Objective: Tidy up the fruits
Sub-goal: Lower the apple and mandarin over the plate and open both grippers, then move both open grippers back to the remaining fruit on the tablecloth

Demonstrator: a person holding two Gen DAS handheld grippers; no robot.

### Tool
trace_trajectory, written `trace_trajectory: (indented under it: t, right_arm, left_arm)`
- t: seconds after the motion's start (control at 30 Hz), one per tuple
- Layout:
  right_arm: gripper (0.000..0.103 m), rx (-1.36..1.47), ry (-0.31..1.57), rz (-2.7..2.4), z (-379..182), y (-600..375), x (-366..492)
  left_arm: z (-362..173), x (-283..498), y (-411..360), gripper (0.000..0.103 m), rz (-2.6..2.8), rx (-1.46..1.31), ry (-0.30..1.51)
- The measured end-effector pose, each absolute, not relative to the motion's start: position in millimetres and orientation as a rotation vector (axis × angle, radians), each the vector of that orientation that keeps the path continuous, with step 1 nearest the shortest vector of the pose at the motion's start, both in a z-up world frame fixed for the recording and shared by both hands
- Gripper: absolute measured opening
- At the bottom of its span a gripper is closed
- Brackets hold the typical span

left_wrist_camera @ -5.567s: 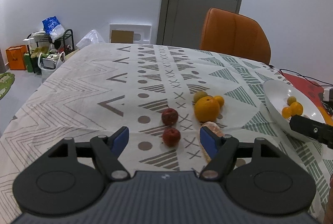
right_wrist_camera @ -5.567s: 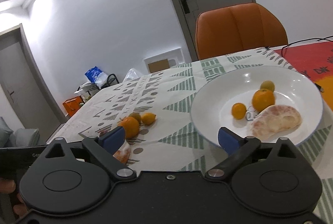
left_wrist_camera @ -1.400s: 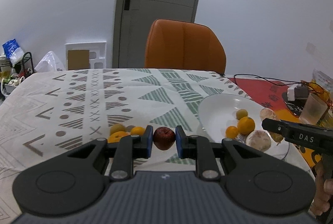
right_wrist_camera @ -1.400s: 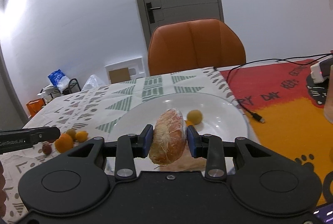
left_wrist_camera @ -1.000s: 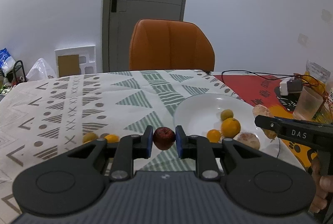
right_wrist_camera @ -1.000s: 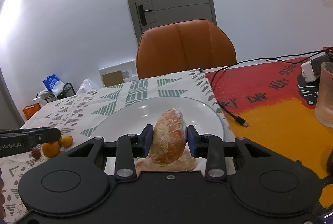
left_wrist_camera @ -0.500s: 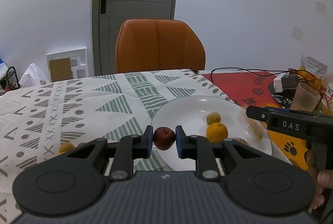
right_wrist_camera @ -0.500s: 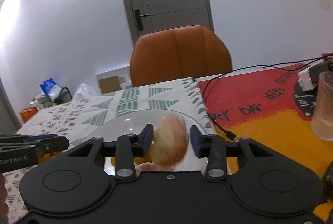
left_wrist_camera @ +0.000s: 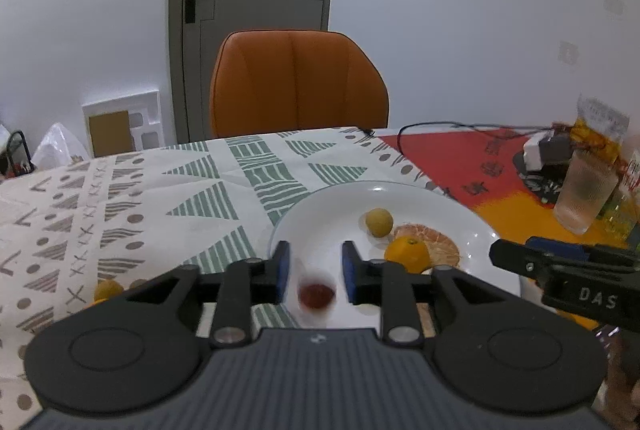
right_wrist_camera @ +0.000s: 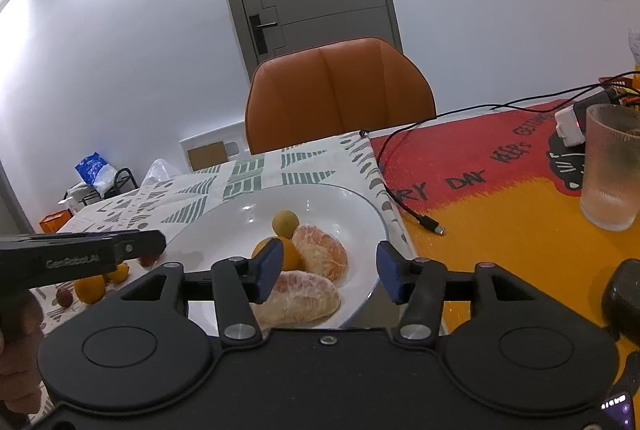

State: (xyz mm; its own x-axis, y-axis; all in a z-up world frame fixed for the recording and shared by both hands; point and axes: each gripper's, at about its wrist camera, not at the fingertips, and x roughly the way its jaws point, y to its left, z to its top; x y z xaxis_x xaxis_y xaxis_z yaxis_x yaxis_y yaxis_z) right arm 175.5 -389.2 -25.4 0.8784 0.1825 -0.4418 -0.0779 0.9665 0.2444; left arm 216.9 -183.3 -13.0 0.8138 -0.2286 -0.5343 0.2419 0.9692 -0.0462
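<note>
Overhanging plate (left_wrist_camera: 472, 218) rim, left tool (left_wrist_camera: 314, 266) parted.

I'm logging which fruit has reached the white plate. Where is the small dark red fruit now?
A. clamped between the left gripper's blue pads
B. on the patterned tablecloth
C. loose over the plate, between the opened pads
C: the small dark red fruit shows blurred below the left gripper, touching neither blue pad, over the white plate.

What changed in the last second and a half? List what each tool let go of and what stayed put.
The left tool has just opened and released the red fruit, now blurred, dropping into the white plate. The right tool has just opened and let go of the peeled segment, which now lies in the plate beside the other segment. The orange, the small yellow fruit and the cup stayed put.
</note>
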Motion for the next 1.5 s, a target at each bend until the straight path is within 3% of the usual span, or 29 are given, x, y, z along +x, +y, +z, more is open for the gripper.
trace_trajectory:
  t: [0.57, 0.73, 1.5]
  right_arm:
    - [0.063, 0.209, 0.499, 0.168, -23, -362, 166]
    - [0.075, 0.198, 0.496, 0.188, -21, -345, 164]
    - [0.079, 0.182, 0.505, 0.311, -18, -285, 167]
  left_arm:
    - [-10, 197, -135, 0.063, -0.185, -0.007, 0.58]
    - [-7, 188, -116, 0.076, -0.157, -0.015, 0.561]
    - [-13, 171, -34, 0.078, 0.03, -0.083, 0.585]
